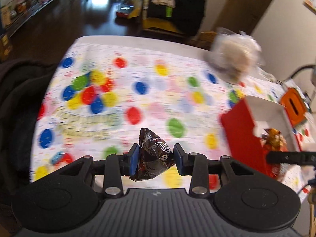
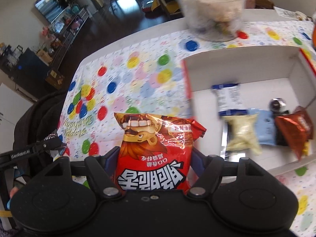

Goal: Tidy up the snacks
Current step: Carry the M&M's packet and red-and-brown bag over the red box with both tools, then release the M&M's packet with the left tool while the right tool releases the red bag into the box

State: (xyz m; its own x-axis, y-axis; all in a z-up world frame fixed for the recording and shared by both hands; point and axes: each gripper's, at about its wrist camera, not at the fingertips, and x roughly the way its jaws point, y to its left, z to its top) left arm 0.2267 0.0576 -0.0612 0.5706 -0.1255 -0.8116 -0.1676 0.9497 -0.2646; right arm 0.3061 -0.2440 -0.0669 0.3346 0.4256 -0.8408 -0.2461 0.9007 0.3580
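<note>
My left gripper (image 1: 156, 159) is shut on a small dark brown snack packet (image 1: 154, 156), which hangs above the balloon-print tablecloth (image 1: 138, 90). My right gripper (image 2: 156, 158) is shut on a large red snack bag (image 2: 156, 150) with a cartoon face. To its right lies a red box with a white inside (image 2: 246, 65). In that box lie several packets: a blue-and-white one (image 2: 229, 96), a pale yellow one (image 2: 244, 133), a light blue one (image 2: 265, 128) and a red-brown one (image 2: 296, 128). In the left wrist view the same red box (image 1: 243, 130) stands at the right.
A clear container of pale snacks (image 2: 213, 7) stands at the table's far edge, also seen as a blurred clear container (image 1: 235, 57) in the left wrist view. An orange object (image 1: 294, 106) sits beyond the box. A dark chair back (image 1: 17, 106) is at the left.
</note>
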